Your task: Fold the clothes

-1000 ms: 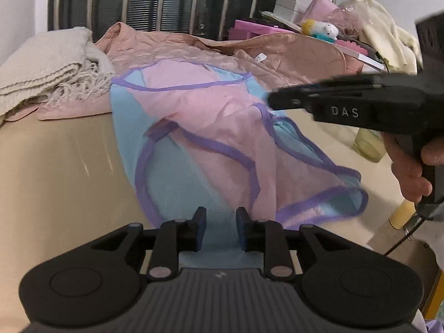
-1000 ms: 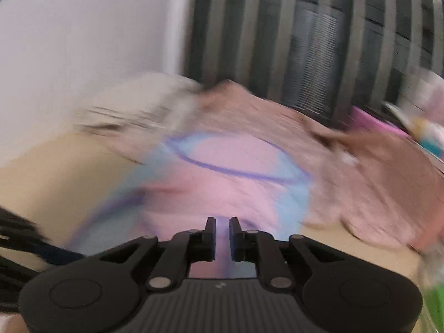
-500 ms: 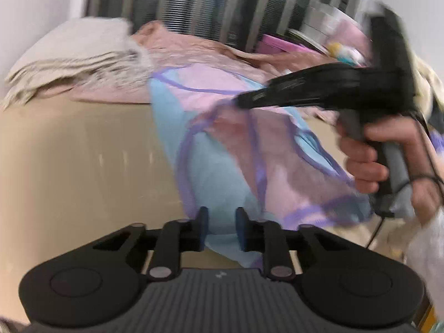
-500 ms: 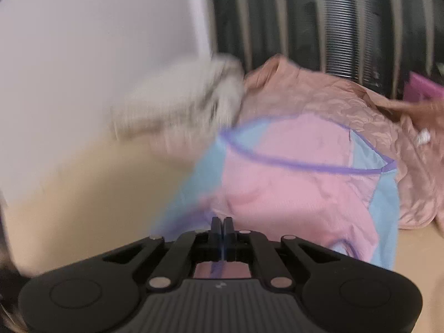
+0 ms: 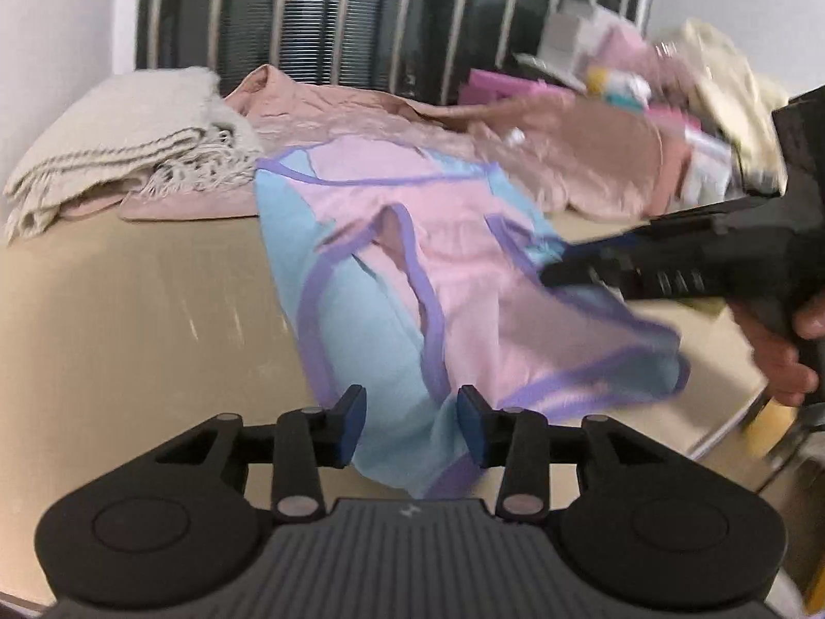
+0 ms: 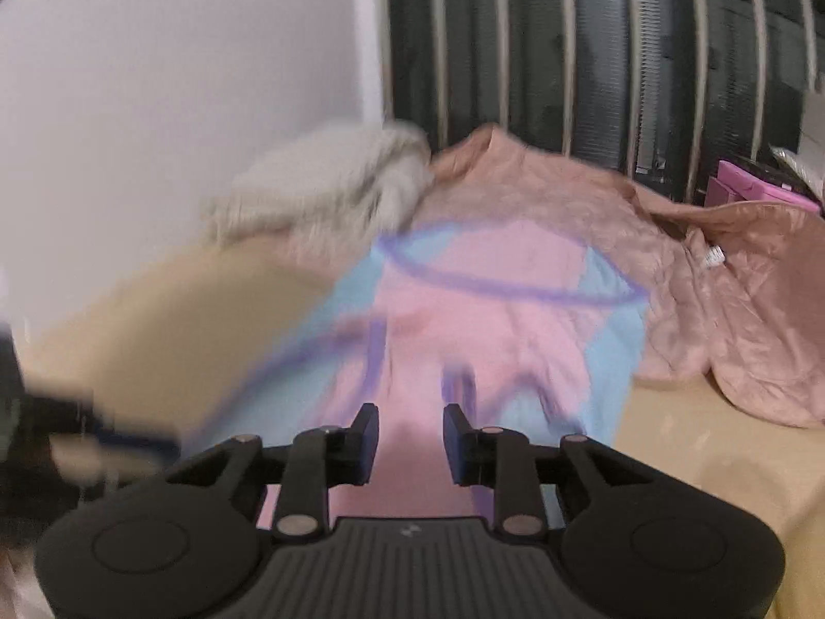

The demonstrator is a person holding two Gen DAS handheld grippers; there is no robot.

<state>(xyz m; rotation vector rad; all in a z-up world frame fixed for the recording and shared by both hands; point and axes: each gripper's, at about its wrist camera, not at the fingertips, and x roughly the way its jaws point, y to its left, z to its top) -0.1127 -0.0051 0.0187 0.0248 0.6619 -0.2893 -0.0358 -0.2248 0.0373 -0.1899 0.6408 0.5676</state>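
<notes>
Top (image 5: pixel 464 278): pink and blue, flat on table (image 5: pixel 129 309).
Left gripper (image 5: pixel 411 425): just opened, over top's near edge, not pinching.
Right gripper (image 6: pixel 410 441): just opened, over top, not pinching.

Soft even indoor light, fisheye-bent edges with dark corners, heavy motion blur in right wrist view

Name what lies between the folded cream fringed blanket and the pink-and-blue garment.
A dusty-pink satin garment, running under the blanket and behind the pink-and-blue garment; the left wrist view shows it.

Beige tabletop (image 5: pixel 129 309); dark slatted blinds (image 5: pixel 319 15) behind; pink boxes (image 5: pixel 508 90) far right; white wall (image 6: pixel 180 77).
</notes>
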